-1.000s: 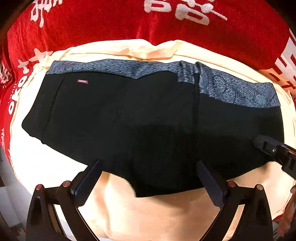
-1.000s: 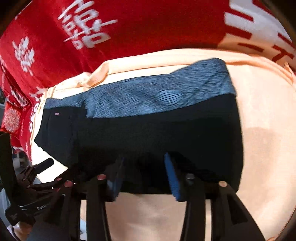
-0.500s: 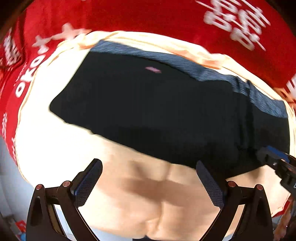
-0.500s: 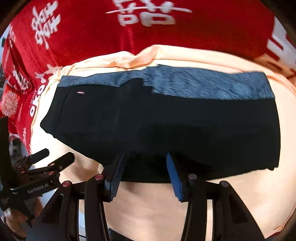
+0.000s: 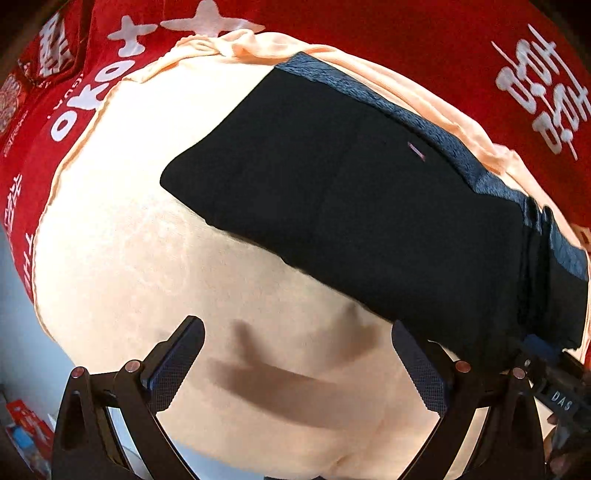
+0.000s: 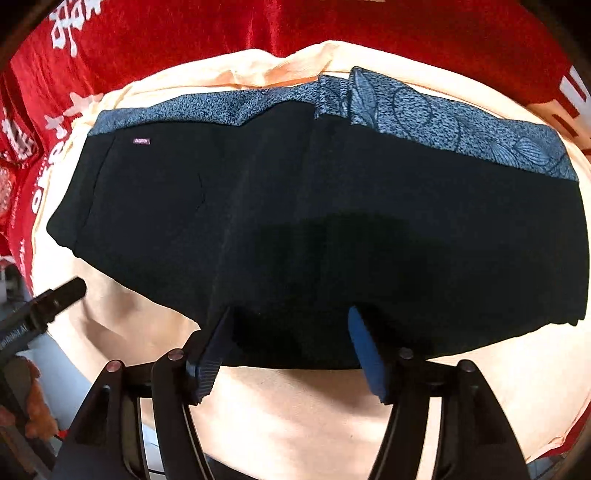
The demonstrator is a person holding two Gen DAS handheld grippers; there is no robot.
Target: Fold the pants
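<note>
The black pants with a blue-grey patterned waistband lie folded flat on a peach cloth; they also show in the left wrist view. My left gripper is open and empty, above bare peach cloth to the left of the pants. My right gripper is open, its fingers over the near edge of the pants, holding nothing. The right gripper's tip also shows in the left wrist view. The left gripper's tip also shows in the right wrist view.
A red cloth with white characters surrounds the peach cloth, and also shows in the right wrist view. The table edge drops off at the lower left. Small red items lie below it.
My left gripper has swung left and back off the pants onto bare cloth. My right gripper has drawn back slightly with its fingers open at the pants' near edge.
</note>
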